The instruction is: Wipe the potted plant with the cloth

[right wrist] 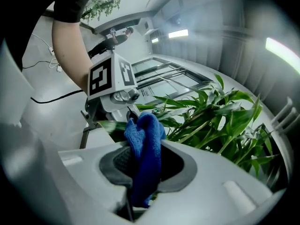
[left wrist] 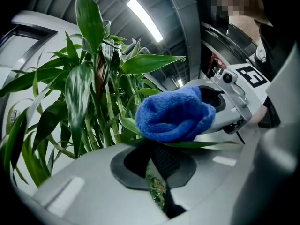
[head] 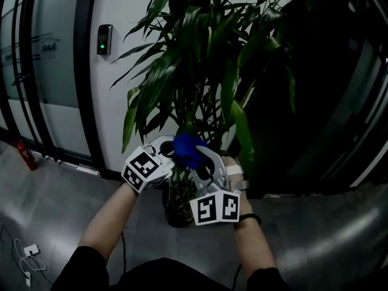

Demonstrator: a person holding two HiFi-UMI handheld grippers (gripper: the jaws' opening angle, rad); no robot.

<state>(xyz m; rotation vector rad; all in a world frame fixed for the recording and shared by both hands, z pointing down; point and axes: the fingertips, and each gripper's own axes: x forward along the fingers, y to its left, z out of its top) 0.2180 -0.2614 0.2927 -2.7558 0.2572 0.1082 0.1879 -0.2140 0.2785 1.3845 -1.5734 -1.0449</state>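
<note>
Overhead, the tall potted plant with long green leaves stands just beyond both tools. The right tool clamps a bunched blue terry cloth right beside the left tool.

Left gripper view: its jaws sit narrow, nearly together, with one slim green leaf lying crosswise over their tips, under the cloth.

Right gripper view: the cloth runs lengthwise between the jaws, its wad poking beyond them. Best to back the leaf and stroke lightly along its length.
</note>
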